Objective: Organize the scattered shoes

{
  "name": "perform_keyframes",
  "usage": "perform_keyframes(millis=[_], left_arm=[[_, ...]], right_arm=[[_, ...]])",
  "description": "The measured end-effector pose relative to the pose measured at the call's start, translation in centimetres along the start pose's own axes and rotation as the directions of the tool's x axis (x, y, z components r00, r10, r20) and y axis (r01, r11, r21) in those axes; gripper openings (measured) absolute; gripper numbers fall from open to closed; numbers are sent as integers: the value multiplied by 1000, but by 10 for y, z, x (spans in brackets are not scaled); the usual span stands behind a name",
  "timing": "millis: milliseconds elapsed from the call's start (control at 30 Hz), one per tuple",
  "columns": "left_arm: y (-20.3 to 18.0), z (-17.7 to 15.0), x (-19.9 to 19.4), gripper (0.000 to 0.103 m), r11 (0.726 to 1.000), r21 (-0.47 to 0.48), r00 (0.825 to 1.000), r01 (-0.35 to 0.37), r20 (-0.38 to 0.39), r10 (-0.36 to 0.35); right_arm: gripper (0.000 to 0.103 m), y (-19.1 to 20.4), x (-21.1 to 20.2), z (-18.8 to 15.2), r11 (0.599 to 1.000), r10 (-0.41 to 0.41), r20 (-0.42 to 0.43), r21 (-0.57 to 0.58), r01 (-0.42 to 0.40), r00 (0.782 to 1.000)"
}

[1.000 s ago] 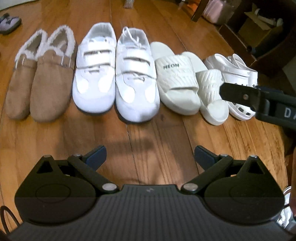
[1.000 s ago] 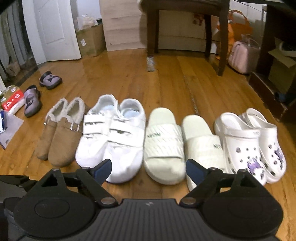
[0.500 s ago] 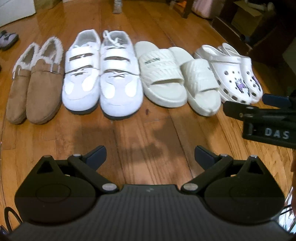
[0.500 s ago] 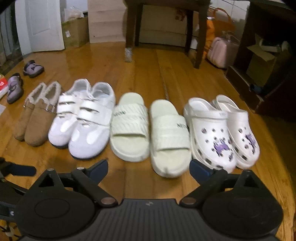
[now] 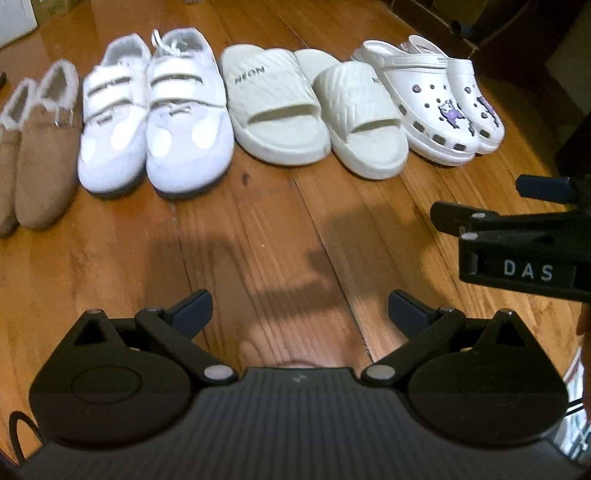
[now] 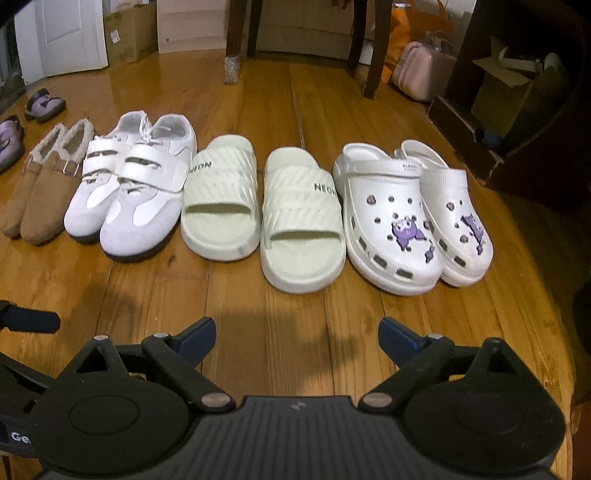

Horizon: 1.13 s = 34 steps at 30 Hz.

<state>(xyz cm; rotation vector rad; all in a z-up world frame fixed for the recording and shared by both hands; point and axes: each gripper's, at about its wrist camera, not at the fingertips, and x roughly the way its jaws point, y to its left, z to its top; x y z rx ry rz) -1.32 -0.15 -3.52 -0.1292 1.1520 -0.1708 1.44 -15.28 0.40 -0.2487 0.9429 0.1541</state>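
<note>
Here, wood floor [image 6: 280,325] with shoe row [image 6: 258,195] across it; chair legs [image 6: 236,40] and boxes [image 6: 129,33] behind. Bare boards lie before the row. Left gripper [image 5: 299,310] and right gripper [image 6: 295,334] both gape wide, empty.

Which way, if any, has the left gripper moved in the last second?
Yes, rightward. The left gripper was lined up with the right-hand white sneaker; now it faces the left-hand cream slide.

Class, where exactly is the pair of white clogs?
In the right wrist view, the white clogs stand at the right end of the shoe row, just right of the cream slides.
</note>
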Motion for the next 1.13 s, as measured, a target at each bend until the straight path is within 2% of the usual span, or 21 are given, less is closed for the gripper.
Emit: perform_keyframes(millis=[400, 933, 1133], left_arm=[[-13, -11, -9, 103, 1000, 22, 1000, -7, 16, 7], [-10, -11, -19, 103, 1000, 15, 999, -3, 51, 2], [-10, -12, -23, 103, 999, 16, 998, -38, 56, 37]], right_arm=[[95, -6, -1, -20, 1000, 3, -31, 29, -2, 1000], [95, -8, -13, -16, 999, 1, -21, 47, 0, 1000], [95, -7, -15, -15, 999, 4, -13, 48, -3, 1000]])
